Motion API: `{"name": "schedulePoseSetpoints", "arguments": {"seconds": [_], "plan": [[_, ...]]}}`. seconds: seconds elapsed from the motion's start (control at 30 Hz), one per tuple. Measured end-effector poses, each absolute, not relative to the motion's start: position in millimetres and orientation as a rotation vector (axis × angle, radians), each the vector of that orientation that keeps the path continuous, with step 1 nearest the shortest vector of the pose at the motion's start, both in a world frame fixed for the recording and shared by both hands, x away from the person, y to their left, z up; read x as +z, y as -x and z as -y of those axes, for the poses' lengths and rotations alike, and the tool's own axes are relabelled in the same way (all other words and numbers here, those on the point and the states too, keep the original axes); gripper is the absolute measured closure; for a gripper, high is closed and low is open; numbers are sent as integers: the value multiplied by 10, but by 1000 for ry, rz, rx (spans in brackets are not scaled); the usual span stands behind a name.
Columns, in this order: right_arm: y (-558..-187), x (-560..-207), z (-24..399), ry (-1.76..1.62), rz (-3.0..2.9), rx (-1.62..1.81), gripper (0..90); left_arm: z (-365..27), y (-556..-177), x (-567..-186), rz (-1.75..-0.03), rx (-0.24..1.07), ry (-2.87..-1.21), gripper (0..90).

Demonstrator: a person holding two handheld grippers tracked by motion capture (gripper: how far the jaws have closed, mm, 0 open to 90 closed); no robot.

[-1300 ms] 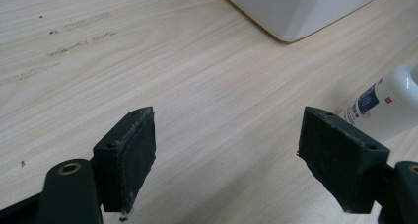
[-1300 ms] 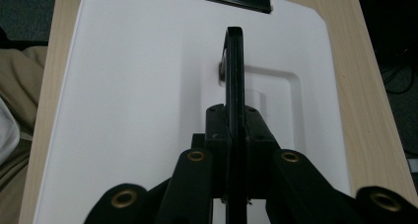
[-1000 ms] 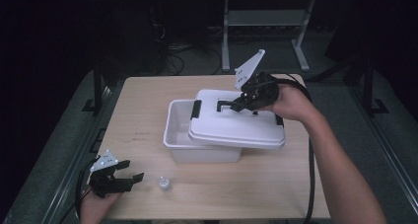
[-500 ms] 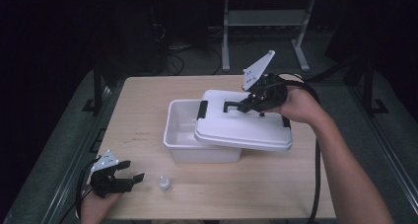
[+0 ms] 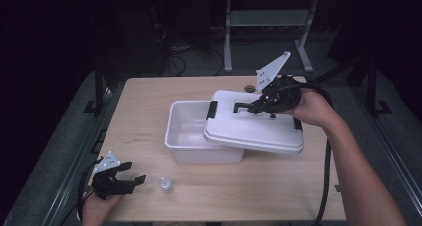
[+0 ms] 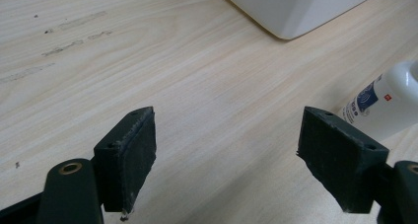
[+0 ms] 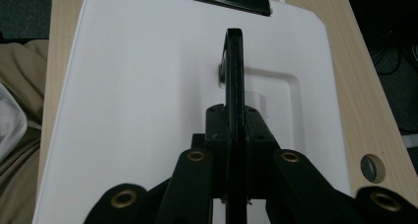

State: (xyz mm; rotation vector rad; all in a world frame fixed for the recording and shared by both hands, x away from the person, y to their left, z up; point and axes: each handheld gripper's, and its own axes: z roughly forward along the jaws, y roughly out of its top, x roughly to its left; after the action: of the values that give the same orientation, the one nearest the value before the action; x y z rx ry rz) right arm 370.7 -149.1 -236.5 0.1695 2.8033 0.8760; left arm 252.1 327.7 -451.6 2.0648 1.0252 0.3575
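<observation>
My right gripper (image 5: 259,106) pinches the black handle (image 7: 233,71) of the white lid (image 5: 254,131). The lid lies askew over the tub's (image 5: 186,136) right half, long axis across the table, left edge raised. My left gripper (image 5: 130,178) is spread near the small bottle (image 5: 166,185).

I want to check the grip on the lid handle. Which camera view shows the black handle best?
The right gripper view: the right gripper is shut on the upright black handle of the white lid, seen close. The high view shows it small; the left gripper view shows none of it.
</observation>
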Motion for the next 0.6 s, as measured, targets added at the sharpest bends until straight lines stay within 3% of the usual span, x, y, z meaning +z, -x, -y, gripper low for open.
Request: {"name": "schedulePoseSetpoints", "arguments": {"seconds": [0.6], "plan": [[-3630,-2337,1710,-184,-2796,874,836,-3245,-2534,-4525,-1018,361,-2080,224]]}}
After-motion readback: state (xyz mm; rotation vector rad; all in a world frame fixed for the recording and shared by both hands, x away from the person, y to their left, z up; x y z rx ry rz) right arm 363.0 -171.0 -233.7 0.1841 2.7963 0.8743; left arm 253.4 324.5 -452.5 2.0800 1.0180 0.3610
